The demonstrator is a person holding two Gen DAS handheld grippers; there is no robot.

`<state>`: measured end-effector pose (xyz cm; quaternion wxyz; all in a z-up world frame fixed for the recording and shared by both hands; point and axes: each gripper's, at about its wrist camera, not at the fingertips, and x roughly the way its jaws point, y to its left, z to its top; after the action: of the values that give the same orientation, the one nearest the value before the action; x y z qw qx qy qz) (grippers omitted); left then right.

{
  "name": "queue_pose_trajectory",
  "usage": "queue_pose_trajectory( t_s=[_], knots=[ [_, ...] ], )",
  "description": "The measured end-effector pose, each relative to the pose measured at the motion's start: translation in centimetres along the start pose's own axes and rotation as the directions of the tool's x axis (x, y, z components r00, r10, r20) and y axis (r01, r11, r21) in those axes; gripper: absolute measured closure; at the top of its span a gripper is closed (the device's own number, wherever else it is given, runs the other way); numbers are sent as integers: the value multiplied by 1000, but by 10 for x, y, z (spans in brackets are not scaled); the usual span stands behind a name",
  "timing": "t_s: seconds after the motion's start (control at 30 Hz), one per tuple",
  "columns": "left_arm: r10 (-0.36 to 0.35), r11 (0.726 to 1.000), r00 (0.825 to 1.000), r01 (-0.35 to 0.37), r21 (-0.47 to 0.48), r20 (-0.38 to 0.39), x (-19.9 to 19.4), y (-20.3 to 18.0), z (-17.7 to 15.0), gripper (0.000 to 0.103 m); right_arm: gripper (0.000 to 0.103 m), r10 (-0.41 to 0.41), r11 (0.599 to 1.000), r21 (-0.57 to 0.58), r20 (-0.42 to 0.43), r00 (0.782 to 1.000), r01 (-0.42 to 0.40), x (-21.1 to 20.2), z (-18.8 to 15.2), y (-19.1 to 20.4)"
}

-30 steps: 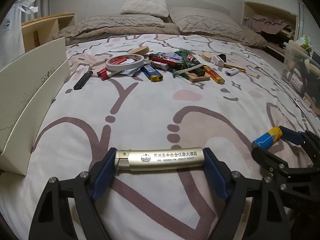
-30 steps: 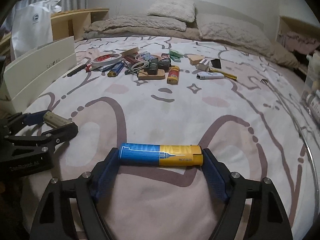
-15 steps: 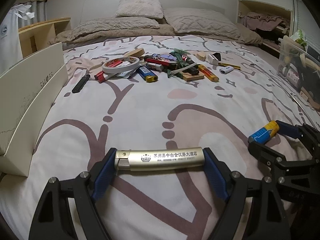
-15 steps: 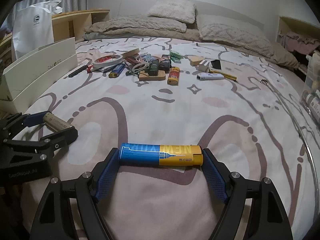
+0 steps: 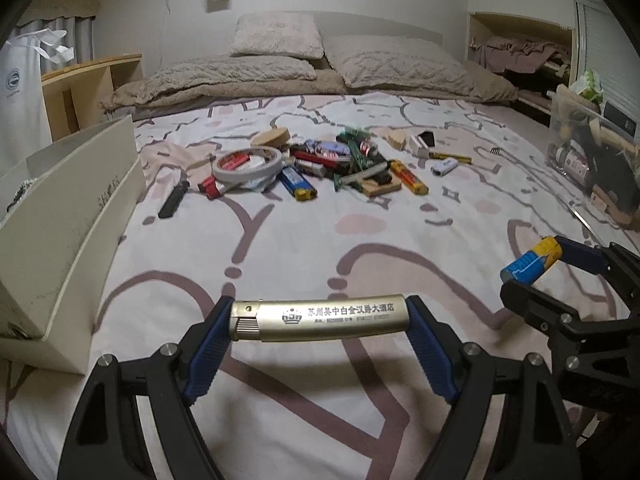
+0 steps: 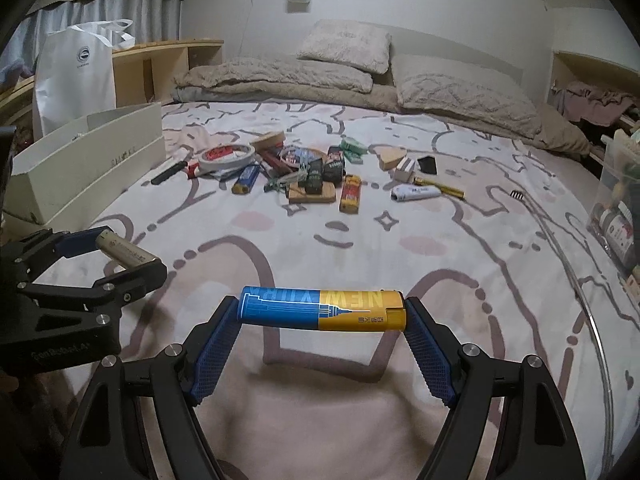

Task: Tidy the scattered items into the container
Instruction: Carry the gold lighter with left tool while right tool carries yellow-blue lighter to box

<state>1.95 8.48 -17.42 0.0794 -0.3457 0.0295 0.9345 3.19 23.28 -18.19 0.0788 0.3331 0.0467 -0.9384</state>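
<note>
In the left wrist view, the left gripper [image 5: 320, 322] pinches a gold lighter [image 5: 318, 317] endwise at lower centre, with the white container [image 5: 68, 216] at the left edge; held only by its tips, the lighter could pivot out if swung. In the right wrist view, the right gripper [image 6: 323, 314] likewise clamps a blue-and-yellow lighter [image 6: 323, 309], the container [image 6: 86, 160] sits upper left, and its inside is hidden.

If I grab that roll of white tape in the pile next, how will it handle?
The tape roll is a thin, wide ring, so probably light and stiff across its edge. It lies propped on a red lighter, so it may slide off when nudged. On edge, it would likely roll.
</note>
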Motion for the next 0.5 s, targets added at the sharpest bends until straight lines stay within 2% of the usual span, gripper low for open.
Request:
queue_pose_trajectory(
  t_s=[0.5],
  knots=[
    [-19,1000,993,20,-7,119,-41,16,44,19,22,-22,1000,23,120,992,19,-33,48,6]
  ],
)
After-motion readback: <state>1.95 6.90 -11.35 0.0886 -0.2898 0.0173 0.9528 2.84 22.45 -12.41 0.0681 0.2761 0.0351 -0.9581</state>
